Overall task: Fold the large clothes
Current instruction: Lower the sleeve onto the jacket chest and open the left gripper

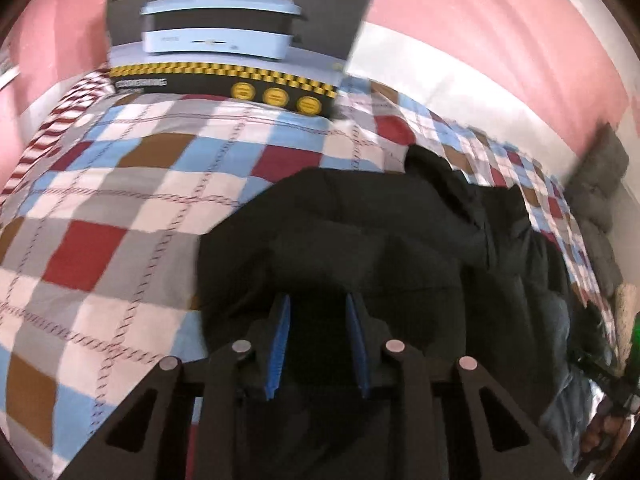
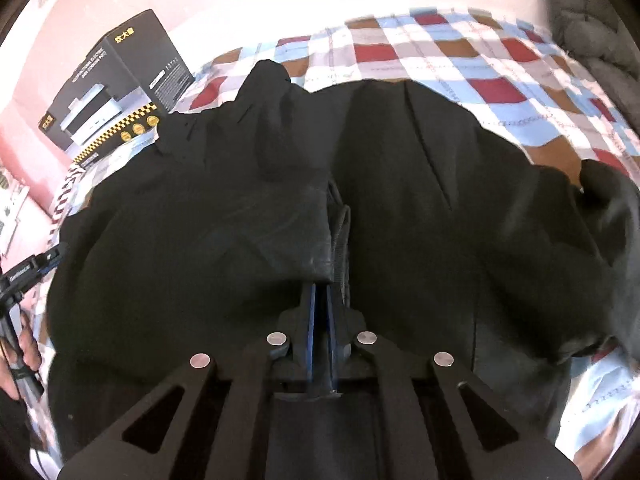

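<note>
While the right gripper [image 2: 320,292] sits pinched shut on a doubled edge of the black garment [image 2: 248,208], the left gripper [image 1: 318,304] hovers over the same cloth with its blue pads [image 1: 282,332] apart and nothing visibly between them. To fold cleanly, I judge the left should take a matching edge before either lifts, then both should carry it over level so the layers land square. The garment lies spread on the checked bedcover [image 1: 120,200], its long axis seemingly running side to side across the right view; which end is collar or hem I cannot tell. Beyond it stands an appliance box [image 1: 240,32].
</note>
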Tool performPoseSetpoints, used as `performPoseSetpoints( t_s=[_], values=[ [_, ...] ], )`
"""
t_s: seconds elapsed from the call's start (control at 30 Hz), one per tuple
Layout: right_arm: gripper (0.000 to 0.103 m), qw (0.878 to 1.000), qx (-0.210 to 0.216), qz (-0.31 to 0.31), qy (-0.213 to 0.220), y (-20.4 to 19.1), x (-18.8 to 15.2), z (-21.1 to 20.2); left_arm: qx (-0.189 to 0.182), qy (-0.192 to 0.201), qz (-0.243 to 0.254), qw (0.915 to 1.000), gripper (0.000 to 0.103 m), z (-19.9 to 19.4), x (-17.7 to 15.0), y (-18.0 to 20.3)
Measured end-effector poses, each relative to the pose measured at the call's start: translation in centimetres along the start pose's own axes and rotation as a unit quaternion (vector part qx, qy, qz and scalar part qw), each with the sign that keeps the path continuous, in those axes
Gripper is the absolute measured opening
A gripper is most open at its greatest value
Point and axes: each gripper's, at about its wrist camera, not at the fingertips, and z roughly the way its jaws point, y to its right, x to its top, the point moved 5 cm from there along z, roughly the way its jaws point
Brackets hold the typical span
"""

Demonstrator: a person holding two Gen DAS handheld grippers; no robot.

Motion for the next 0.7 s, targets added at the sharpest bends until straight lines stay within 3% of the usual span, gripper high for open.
performPoseSetpoints(
  t_s=[0.13, 0.23, 0.33, 0.4, 0.5, 0.57, 0.6, 0.63, 0.7],
  values=[
    [0.0, 0.999, -0.043, 0.007, -0.007, 2.2, -2.1, 0.2, 0.005, -0.003, 0.033, 0.9994, 0.03, 2.1, -0.4, 1.6],
    [0.0, 0.999, -0.033, 0.016, -0.021, 3.0, -2.6, 0.6, 0.007, -0.006, 0.035, 0.9994, 0.03, 3.1, -0.6, 1.5],
    [0.0, 0.999, -0.037, 0.003, 0.002, 2.2, -1.5, -1.5, 0.002, -0.006, 0.03, 0.9995, 0.03, 1.2, -0.3, 1.3],
    [0.0, 0.999, -0.032, 0.002, 0.026, 1.9, -0.7, -3.0, -0.013, 0.016, 0.021, 0.9996, 0.03, -1.3, -0.2, 1.0],
    [0.018, 0.998, -0.015, 0.008, 0.062, 1.1, 0.3, -4.7, -0.012, 0.058, 0.001, 0.9983, 0.03, -5.2, -0.6, -0.5],
    [0.049, 0.998, 0.017, 0.015, 0.067, 0.5, 0.6, -4.6, -0.003, 0.057, -0.013, 0.9983, 0.03, -5.7, -1.3, -1.8],
    [0.057, 0.997, 0.04, 0.022, 0.06, 0.3, 0.6, -4.1, 0.004, 0.045, -0.019, 0.9988, 0.03, -5.2, -1.8, -2.4],
    [0.064, 0.997, 0.059, 0.032, 0.047, 0.2, 0.7, -3.1, 0.01, 0.03, -0.024, 0.9992, 0.03, -4.5, -2.2, -2.9],
    [0.064, 0.996, 0.073, 0.045, 0.013, 0.2, 0.7, -0.8, 0.006, 0.009, -0.036, 0.9993, 0.03, -3.2, -2.8, -3.4]
  ],
)
